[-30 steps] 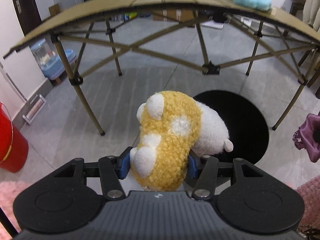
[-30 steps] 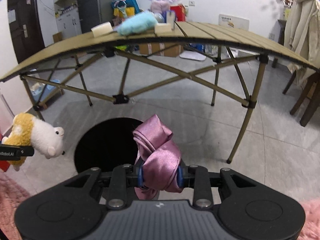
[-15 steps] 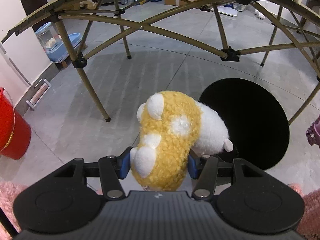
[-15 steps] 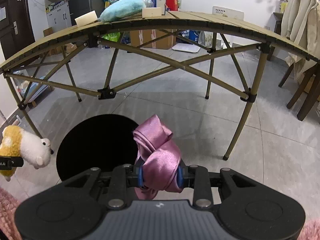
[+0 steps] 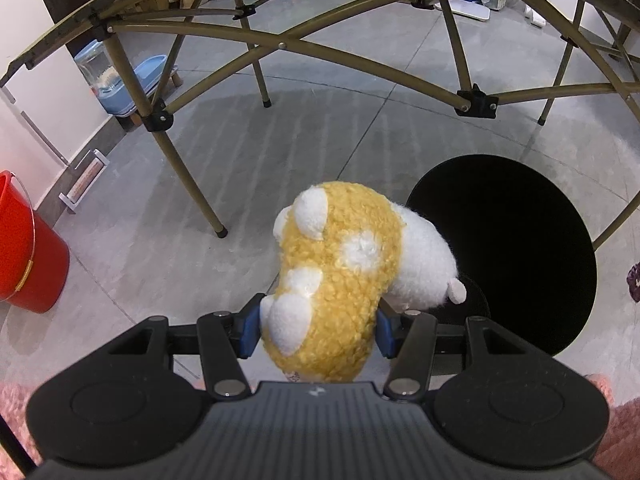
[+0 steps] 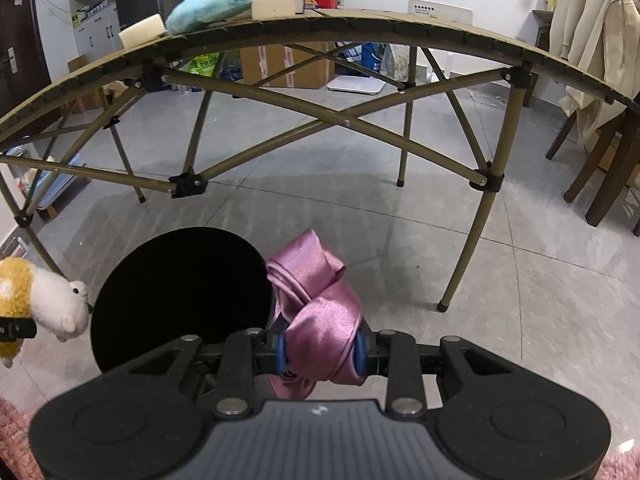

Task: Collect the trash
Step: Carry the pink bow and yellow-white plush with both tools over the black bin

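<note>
- my left tongs (image 5: 318,330) are clamped on a plush sheep (image 5: 340,276), blue pads pressing both sides of its yellow woolly body.
- the sheep's white head (image 5: 424,270) points right, toward a black bin (image 5: 520,248) on the floor; in the left view the head overlaps the bin's near-left rim.
- in the right view the same sheep (image 6: 44,304) shows at the far left edge, its snout just beside the bin's (image 6: 180,296) left rim, not over the opening as far as i can tell.
- my right tongs (image 6: 320,350) are closed on a knotted pink satin cloth (image 6: 320,308), which bulges above the pads and hangs a little below them.
- the cloth sits just right of the bin's rim in the right view, its upper fold overlapping the rim's edge; i can't tell if it's over the opening.
- the bin's inside is plain black; i can't see anything in it.
- behind the bin stands a folding worktop (image 6: 400,26) on crossed olive legs, with a light-blue plush (image 6: 212,4) and pale foam blocks (image 6: 142,34) on top.
- a red bucket (image 5: 28,256) stands on the floor at the far left of the left view, well apart from the bin.
- a chair draped with a cream coat (image 6: 588,40) is at the right of the right view.
- grey tiled floor (image 5: 280,148) lies under everything.
</note>
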A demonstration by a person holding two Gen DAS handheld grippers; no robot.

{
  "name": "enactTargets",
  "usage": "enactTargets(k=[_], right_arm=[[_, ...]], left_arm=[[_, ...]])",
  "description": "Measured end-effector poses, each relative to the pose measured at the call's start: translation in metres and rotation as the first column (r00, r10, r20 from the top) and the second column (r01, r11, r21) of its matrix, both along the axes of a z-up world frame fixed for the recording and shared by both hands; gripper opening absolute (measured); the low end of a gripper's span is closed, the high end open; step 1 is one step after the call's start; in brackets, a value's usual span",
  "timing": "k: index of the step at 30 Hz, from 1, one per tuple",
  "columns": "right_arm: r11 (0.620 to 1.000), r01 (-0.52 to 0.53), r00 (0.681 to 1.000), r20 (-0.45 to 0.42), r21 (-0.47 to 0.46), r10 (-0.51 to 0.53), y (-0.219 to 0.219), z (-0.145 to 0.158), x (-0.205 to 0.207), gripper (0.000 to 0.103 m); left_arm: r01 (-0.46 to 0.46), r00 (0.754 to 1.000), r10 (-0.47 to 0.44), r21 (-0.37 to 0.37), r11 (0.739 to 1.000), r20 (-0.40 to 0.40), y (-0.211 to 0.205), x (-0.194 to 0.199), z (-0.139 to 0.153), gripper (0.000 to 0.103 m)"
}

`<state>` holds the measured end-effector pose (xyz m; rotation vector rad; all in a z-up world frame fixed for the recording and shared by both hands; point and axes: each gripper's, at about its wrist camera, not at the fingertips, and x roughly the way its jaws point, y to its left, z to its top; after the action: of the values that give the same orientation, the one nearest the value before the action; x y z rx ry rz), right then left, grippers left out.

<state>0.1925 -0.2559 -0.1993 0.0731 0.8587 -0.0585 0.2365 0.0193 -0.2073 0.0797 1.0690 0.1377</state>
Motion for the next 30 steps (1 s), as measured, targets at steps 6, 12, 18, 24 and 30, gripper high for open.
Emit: enactTargets(k=[6, 12, 18, 24, 30], right_arm=[[0.999, 0.042, 0.998, -0.039, 0.004, -0.042, -0.008, -0.009, 0.010, 0.029], [0.998, 0.068, 0.997, -0.047, -0.002, -0.068, -0.014, -0.014, 0.017, 0.029], [0.997, 0.080, 0.996, -0.047, -0.008, -0.080, -0.017, -0.017, 0.025, 0.029], [0.996, 0.092, 0.994, -0.052, -0.009, -0.092, -0.022, -0.020, 0.029, 0.029], [0.995, 0.101, 0.993, -0.056, -0.005, -0.102, -0.026, -0.023, 0.031, 0.029]], left_arm=[[-0.001, 1.000, 0.001, -0.007, 1.000, 0.007, -0.006, 0.009, 0.003, 0.055], [0.006, 1.000, -0.006, -0.014, 1.000, 0.008, -0.018, 0.020, 0.004, 0.055], [0.025, 1.000, -0.025, -0.026, 0.999, 0.008, -0.034, 0.032, 0.006, 0.055], [0.052, 0.999, -0.052, -0.045, 0.998, -0.012, -0.053, 0.041, 0.002, 0.055], [0.080, 0.996, -0.081, -0.047, 0.996, -0.025, -0.074, 0.048, -0.003, 0.055]])
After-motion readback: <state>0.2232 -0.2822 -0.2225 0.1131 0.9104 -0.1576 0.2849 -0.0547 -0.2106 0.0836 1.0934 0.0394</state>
